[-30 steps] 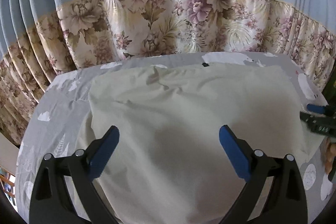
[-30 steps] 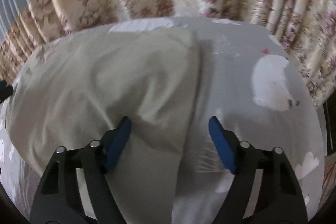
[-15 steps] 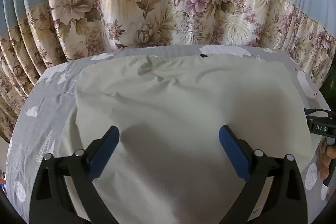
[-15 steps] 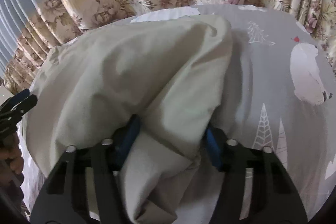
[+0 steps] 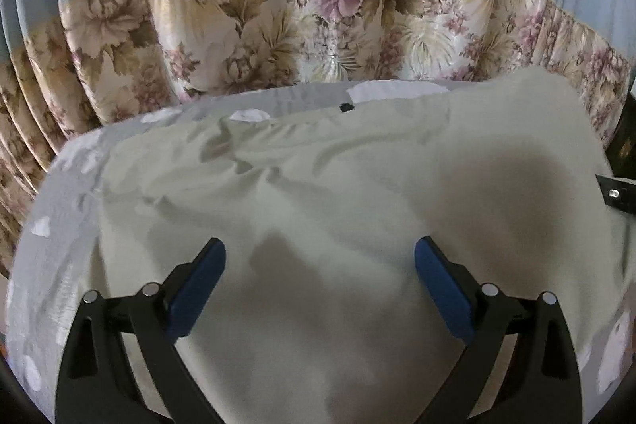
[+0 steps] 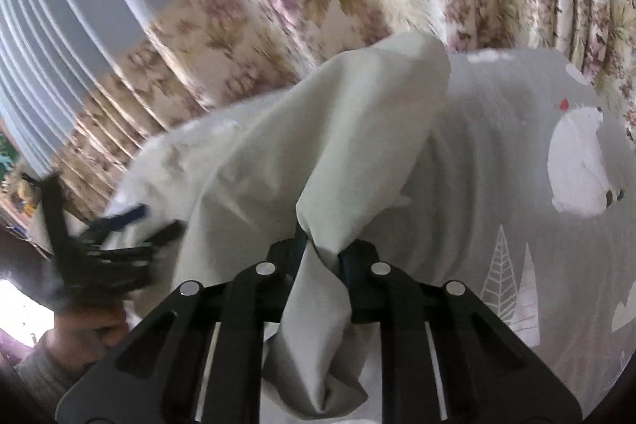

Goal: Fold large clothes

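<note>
Floral curtain (image 5: 318, 26) backs the bed (image 6: 516, 153), where the cloth (image 5: 338, 185) lies spread. My right claw (image 6: 322, 249) is closing on the cloth's bunched right edge; my left claw (image 5: 320, 265) hovers agape over its near side, nothing gripped, cloth stretching away ahead

**Pale cloth on a grey printed bed**

The bed (image 5: 71, 193) is covered by a grey sheet (image 6: 516, 153) printed with white bears, trees and small white shapes. A large pale, creamy cloth (image 5: 318, 185) lies directly on it, wrinkled, covering most of the middle. Grey sheet shows along its left and far edges. At the right side the cloth (image 6: 357, 130) is gathered and raised off the sheet.
</note>
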